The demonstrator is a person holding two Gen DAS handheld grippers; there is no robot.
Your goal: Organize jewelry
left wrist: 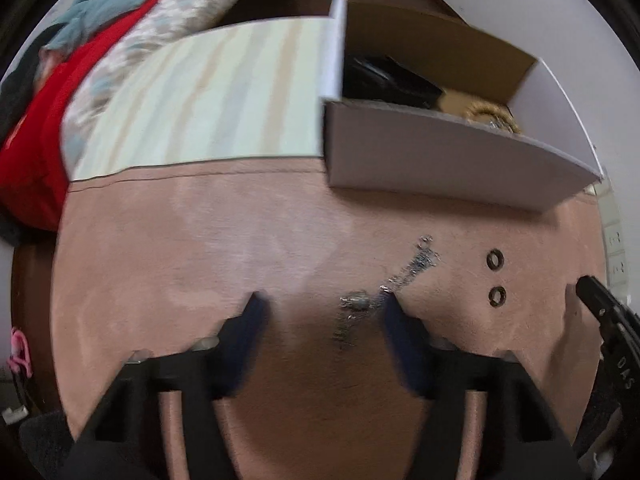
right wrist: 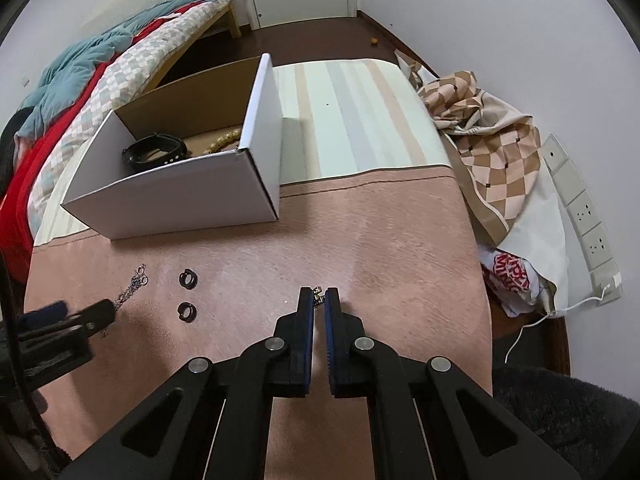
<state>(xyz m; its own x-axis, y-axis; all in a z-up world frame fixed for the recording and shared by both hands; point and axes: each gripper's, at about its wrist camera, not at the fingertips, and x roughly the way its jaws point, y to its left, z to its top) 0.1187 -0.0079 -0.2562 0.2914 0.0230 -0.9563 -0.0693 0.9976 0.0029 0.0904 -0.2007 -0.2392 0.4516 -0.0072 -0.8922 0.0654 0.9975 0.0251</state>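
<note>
Silver chain (left wrist: 404,276) slanting from lower centre up to the right, one end between the wide-spread left claw (left wrist: 320,304). Right claw (right wrist: 319,294) pinched narrow on a small gold trinket (right wrist: 317,295), mid-frame.

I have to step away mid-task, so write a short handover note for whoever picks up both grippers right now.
Left gripper: open, low over the pink cloth, fingers either side of the silver chain; nothing held.
Right gripper: nearly shut on a small gold-coloured piece at its tips; the grip looks light.
Box: open, already holding a black strap and a beaded strand.
Left to do: the chain, two dark rings on the cloth and the small piece probably go into the box.
</note>
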